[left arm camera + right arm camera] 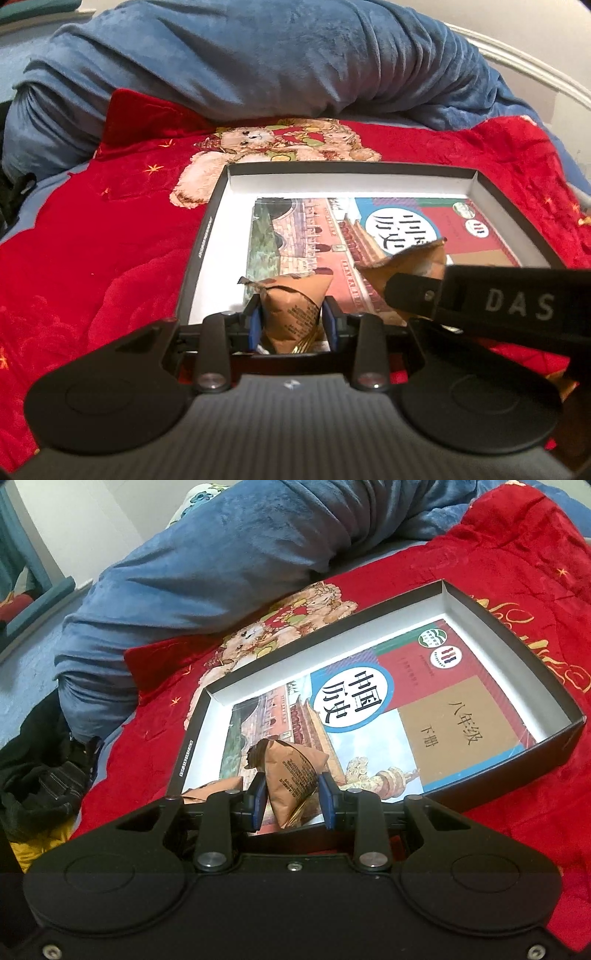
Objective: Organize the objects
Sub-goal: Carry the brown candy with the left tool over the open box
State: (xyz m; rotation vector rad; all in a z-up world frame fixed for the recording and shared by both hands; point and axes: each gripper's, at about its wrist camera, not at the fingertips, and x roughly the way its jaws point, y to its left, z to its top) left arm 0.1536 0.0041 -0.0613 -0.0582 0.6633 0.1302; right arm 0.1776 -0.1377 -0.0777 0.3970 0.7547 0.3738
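Note:
A shallow black box (207, 236) (524, 642) with a white inside lies on the red quilt, and a colourful textbook (306, 229) (436, 716) lies flat in it. My left gripper (293, 326) is shut on a brown pyramid-shaped packet (291, 310), held over the box's near left corner. My right gripper (292, 805) is shut on a second brown packet (295, 771) above the book's near edge. In the left wrist view, that second packet (410, 264) shows beside the right gripper's black finger (413, 295). The first packet (218, 788) peeks in at the left of the right wrist view.
The red quilt (92, 258) (517, 554) has a teddy-bear print (258, 144) just beyond the box. A bulky blue blanket (258, 59) (184, 572) is heaped behind. Dark clothing (40, 775) lies at the left edge. A white rail (524, 70) curves at the far right.

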